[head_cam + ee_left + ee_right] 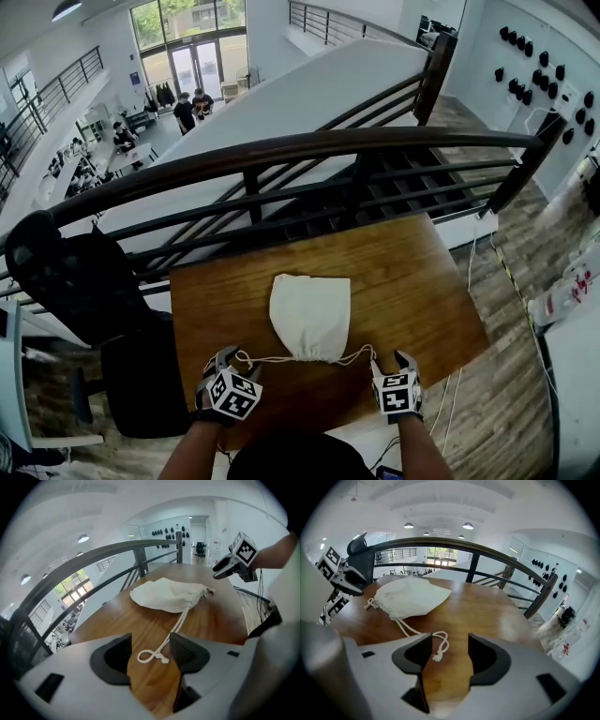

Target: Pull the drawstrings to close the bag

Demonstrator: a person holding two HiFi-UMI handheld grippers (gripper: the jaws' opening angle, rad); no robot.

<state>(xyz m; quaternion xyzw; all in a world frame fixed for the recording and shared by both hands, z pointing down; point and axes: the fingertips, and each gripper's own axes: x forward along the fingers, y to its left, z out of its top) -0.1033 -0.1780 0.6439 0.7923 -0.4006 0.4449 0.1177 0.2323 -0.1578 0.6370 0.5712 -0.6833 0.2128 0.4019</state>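
Wooden table (412,281): bag (310,314) cinched, drawstrings (174,630) lying loose between parted jaws.

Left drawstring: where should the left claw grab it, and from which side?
Take the left drawstring by its knotted loop end, which lies flat on the table between the open jaws of the left claw. Probably best to come down from above with the jaws straddling the cord, so the pull runs straight away from the gathered mouth of the bag.
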